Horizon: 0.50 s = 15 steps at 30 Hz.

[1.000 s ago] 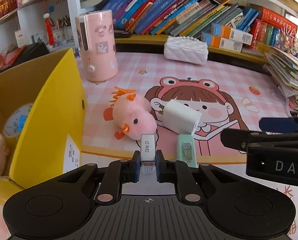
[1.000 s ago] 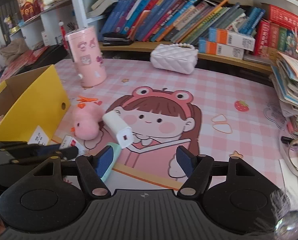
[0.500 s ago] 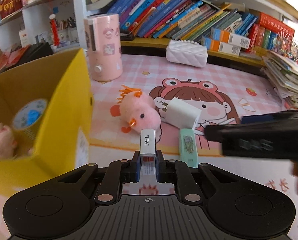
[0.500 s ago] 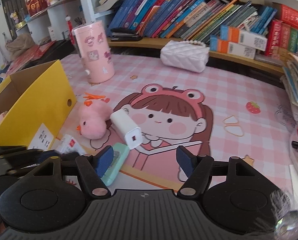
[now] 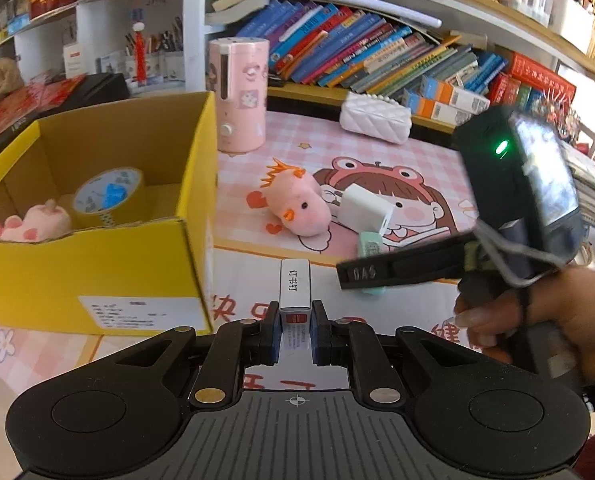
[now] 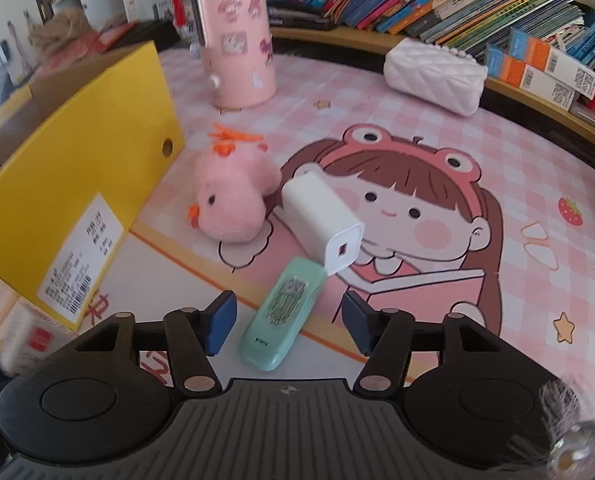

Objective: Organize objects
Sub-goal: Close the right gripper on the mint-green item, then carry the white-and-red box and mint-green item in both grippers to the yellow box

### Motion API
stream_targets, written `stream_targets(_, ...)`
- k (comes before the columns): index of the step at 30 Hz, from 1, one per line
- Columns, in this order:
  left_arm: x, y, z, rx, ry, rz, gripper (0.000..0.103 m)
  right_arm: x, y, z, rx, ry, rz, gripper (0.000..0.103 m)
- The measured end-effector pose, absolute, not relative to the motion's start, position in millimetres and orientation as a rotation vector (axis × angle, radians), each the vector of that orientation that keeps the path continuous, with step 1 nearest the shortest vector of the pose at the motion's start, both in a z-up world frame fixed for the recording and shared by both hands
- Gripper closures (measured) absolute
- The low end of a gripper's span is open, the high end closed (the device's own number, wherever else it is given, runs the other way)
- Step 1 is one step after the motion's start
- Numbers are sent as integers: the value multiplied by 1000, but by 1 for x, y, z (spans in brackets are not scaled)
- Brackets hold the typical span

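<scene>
- The left gripper is pinching a small white-and-red staple box in the air, just right of the open yellow cardboard box.
- A roll of tape and a pink plush paw toy are lying inside that box.
- The right gripper, jaws just closing but not touching, is straddling a mint-green plastic stapler lying on the pink cartoon desk mat, its far end touching a white charger block beside a pink plush chick.
</scene>
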<state>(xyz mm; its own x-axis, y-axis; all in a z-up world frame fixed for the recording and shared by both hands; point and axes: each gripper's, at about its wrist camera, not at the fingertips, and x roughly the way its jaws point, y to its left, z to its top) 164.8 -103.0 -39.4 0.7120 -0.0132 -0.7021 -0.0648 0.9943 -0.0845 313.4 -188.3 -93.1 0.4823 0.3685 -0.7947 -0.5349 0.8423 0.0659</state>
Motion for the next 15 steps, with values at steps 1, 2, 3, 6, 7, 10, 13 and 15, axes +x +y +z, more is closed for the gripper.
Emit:
stream_targets(1, 163, -102, -38, -108, 773, 29, 90, 312, -187, -96, -213, 913, 548, 51)
stream_targets(2, 161, -100, -37, -110, 767, 29, 90, 309, -185, -97, -232, 895, 540, 54)
stream_targets(3, 159, -98, -36, -113, 763, 27, 90, 307, -183, -98, -250, 882, 537, 54)
stream_targets(6, 155, -94, -34, -114, 751, 20, 90, 301, -180, -98, -261, 859, 551, 72)
stream_targets(7, 153, -92, -33, -116, 747, 16, 90, 299, -179, -97, -270, 855, 555, 80)
stream_targets(10, 147, -87, -30, -120, 729, 4, 90, 298, -178, -96, -252, 875, 536, 80)
stream_targets(13, 139, -79, -27, -128, 711, -9, 90, 289, -183, -89, -218, 875, 510, 80)
stream_targets(15, 134, -72, -25, -134, 700, -20, 90, 280, -186, -81, -203, 864, 499, 80)
